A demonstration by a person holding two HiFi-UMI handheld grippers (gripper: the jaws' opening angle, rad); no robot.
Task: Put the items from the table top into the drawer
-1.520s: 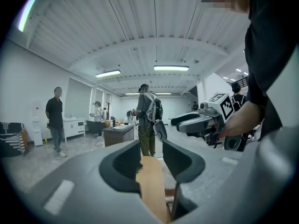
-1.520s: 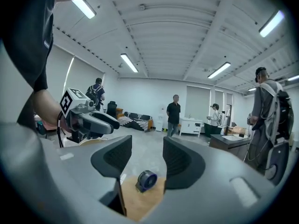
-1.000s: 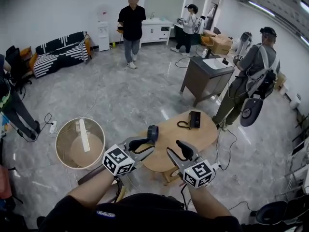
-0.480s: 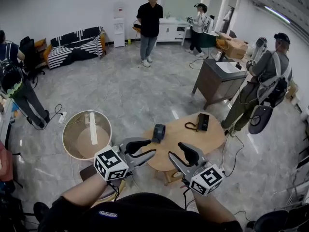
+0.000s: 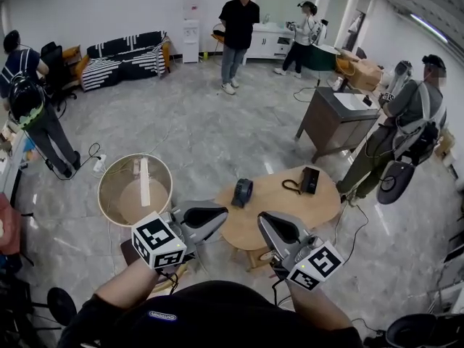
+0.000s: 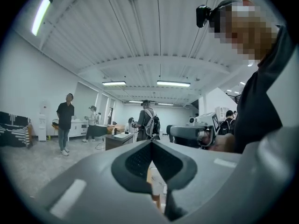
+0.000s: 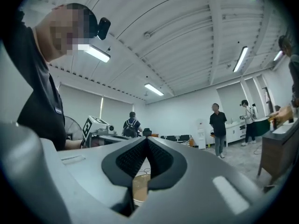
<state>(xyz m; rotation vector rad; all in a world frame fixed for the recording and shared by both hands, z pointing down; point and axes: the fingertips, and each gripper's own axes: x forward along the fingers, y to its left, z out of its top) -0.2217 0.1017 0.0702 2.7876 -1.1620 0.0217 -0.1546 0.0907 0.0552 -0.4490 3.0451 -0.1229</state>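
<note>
A small round wooden table (image 5: 279, 210) stands on the floor ahead of me. On it lie a black cylindrical item (image 5: 242, 192) near the left edge and a black box-like device with a cord (image 5: 309, 180) at the far right. My left gripper (image 5: 220, 213) hovers before the table's near left edge, shut and empty. My right gripper (image 5: 264, 221) hangs over the near edge, also shut and empty. In the left gripper view the left gripper (image 6: 152, 145) points level across the room. The right gripper (image 7: 147, 140) does the same the other way. No drawer can be made out.
A round open tub (image 5: 135, 189) with a pale strip inside stands left of the table. A dark desk (image 5: 335, 120) sits farther back on the right, with a person (image 5: 406, 125) beside it. Other people stand around the room, and cables trail on the floor.
Both grippers' jaws, open before, have come together. The grippers have drawn back and down toward me, and the head view has shifted so the table sits farther right.
</note>
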